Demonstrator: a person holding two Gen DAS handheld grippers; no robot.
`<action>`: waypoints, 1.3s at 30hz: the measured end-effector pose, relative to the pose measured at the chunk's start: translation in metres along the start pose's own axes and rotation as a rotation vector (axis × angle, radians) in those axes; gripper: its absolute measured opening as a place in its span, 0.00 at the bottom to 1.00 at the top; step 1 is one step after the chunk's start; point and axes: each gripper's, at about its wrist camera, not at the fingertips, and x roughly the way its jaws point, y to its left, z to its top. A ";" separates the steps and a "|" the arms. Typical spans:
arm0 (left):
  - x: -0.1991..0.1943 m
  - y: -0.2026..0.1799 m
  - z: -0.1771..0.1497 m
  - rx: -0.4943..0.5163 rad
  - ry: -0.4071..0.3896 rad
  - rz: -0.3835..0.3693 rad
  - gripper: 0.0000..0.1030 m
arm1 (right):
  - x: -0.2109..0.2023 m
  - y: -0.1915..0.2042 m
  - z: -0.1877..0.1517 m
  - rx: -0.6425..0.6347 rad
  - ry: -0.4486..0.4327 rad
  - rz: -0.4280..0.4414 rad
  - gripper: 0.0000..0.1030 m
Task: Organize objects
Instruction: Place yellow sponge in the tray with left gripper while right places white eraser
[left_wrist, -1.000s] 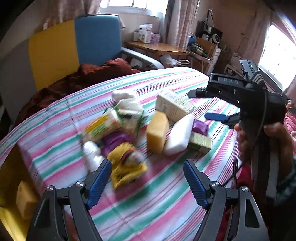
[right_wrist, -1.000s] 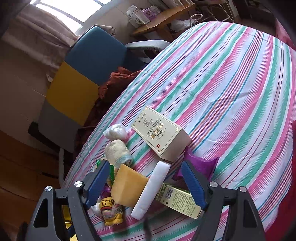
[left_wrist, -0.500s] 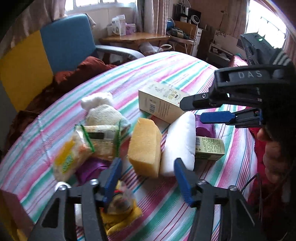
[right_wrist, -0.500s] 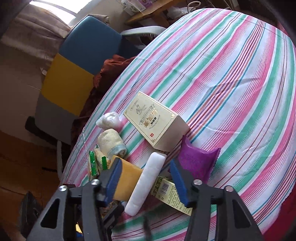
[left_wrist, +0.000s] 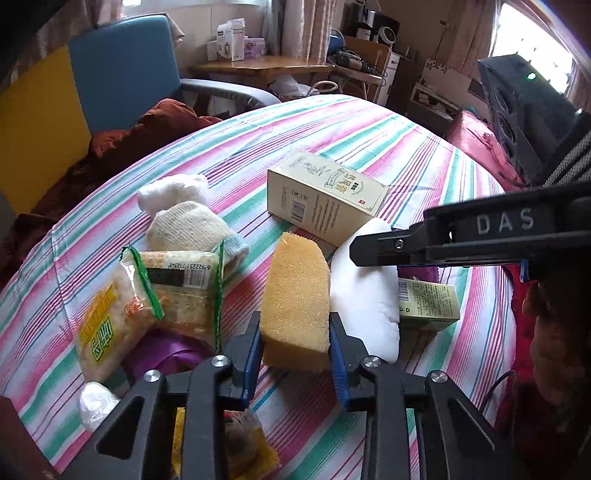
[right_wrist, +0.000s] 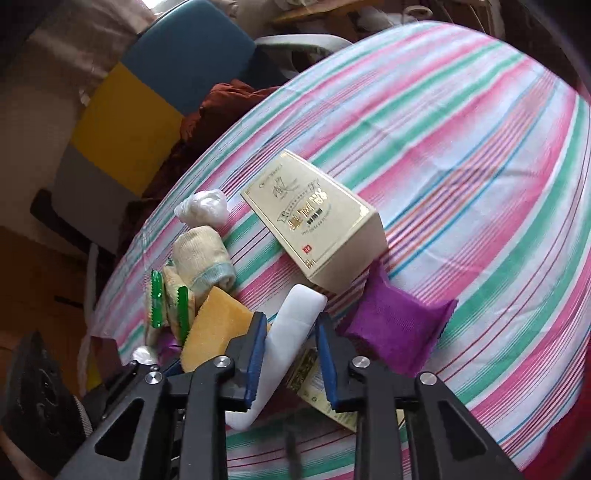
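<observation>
A yellow sponge (left_wrist: 295, 295) stands on edge on the striped tablecloth (left_wrist: 369, 129). My left gripper (left_wrist: 295, 350) is closing on it, with both blue pads pressed against its sides. Right beside it lies a white foam block (right_wrist: 295, 317), which shows in both views. My right gripper (right_wrist: 290, 358) is closing on the near end of that block, which sits tight between the pads. In the left wrist view the right gripper's black finger (left_wrist: 406, 245) reaches over the block (left_wrist: 365, 295), with a hand (left_wrist: 554, 332) behind it.
A cream carton (right_wrist: 314, 221) lies behind the block, a purple pouch (right_wrist: 395, 325) to its right and a small green-gold box (left_wrist: 428, 299) under its end. Snack packets (left_wrist: 147, 295), a rolled sock (left_wrist: 192, 229) and a white wad (left_wrist: 173, 190) crowd the left. A blue-and-yellow chair (left_wrist: 122, 74) stands beyond the table.
Both grippers came down and forward into the pile with their jaws narrowing. The left closed around the yellow sponge and the right around the white block.
</observation>
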 end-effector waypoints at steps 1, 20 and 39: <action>-0.001 0.001 -0.001 -0.015 -0.006 0.000 0.31 | -0.001 0.000 0.000 -0.001 -0.005 0.002 0.24; -0.201 0.102 -0.110 -0.428 -0.338 0.191 0.31 | -0.069 0.088 -0.033 -0.310 -0.232 0.258 0.23; -0.294 0.217 -0.293 -0.862 -0.382 0.615 0.76 | 0.006 0.366 -0.180 -0.756 0.049 0.470 0.73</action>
